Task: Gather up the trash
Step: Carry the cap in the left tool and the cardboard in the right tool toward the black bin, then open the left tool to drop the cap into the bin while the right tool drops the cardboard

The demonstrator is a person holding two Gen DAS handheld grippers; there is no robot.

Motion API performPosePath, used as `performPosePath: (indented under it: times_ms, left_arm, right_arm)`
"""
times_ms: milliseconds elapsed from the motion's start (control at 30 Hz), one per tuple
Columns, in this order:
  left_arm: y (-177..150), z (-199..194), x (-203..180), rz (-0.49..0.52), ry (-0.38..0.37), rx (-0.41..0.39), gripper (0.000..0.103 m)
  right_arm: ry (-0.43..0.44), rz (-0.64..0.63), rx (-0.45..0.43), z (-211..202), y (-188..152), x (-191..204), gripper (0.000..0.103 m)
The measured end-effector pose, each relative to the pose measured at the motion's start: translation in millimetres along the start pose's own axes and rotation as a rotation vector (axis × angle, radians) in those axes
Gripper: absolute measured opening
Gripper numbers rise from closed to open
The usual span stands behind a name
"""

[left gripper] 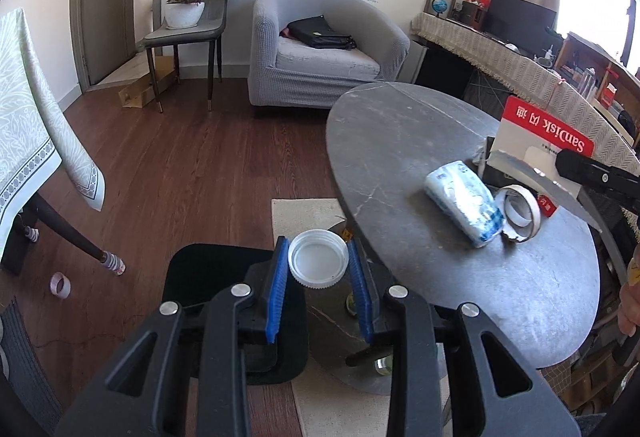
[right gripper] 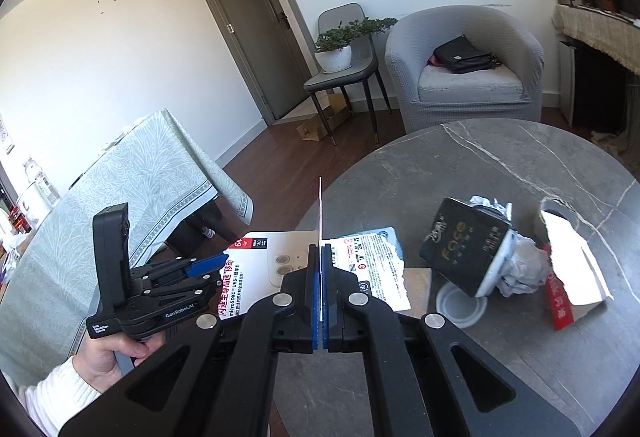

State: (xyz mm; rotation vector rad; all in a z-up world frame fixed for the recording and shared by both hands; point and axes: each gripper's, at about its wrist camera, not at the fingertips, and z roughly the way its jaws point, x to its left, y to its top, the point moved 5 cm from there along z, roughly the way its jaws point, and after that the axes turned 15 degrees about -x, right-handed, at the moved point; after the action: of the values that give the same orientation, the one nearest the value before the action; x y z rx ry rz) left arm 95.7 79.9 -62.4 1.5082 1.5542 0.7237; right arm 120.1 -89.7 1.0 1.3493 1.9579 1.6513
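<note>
Left gripper (left gripper: 318, 265) sits low in the left wrist view, angled down past the near edge of the round grey table (left gripper: 400, 141), its blue pads pressed on either side of a white plastic lid (left gripper: 319, 258) held open side up over the wooden floor (left gripper: 180, 173). In the right wrist view the same tool appears at lower left, gripped from below by a hand (right gripper: 106, 355) in a white knitted sleeve (right gripper: 52, 403), fingers curled round the handle.

Right gripper (right gripper: 321, 257) fills the bottom centre of its own view, jaws closed tight on a thin white card (right gripper: 320, 205) seen edge-on, which stands upright from between the pads. Torn red-and-white SanDisk packaging (right gripper: 260, 269) spreads to both sides behind the fingers; whether it is one piece with the card I cannot tell.

On the table, right of centre in that view, a black box (right gripper: 460, 249) lies tilted with crumpled white paper (right gripper: 516, 269) stuffed in its open end. Just right of it rests a torn white-and-red carton (right gripper: 568, 257). In the left wrist view a blue-and-white tissue pack (left gripper: 464, 203) lies just beside a tape roll (left gripper: 520, 211).
</note>
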Motion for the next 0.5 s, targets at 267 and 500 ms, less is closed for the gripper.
performPosePath:
  times_ms: [267,500]
  left_arm:
    - [-25.3,19.2,55.9,-0.013,0.079,0.099,0.032]
    - [-55.8,33.7,96.1,-0.009,0.133,0.199,0.032]
  right_arm:
    - [0.05,-0.023,0.05,40.3,-8.5,33.2,0.001]
    - [0.084,-0.036,0.079,69.1,-13.6,61.3,0.001]
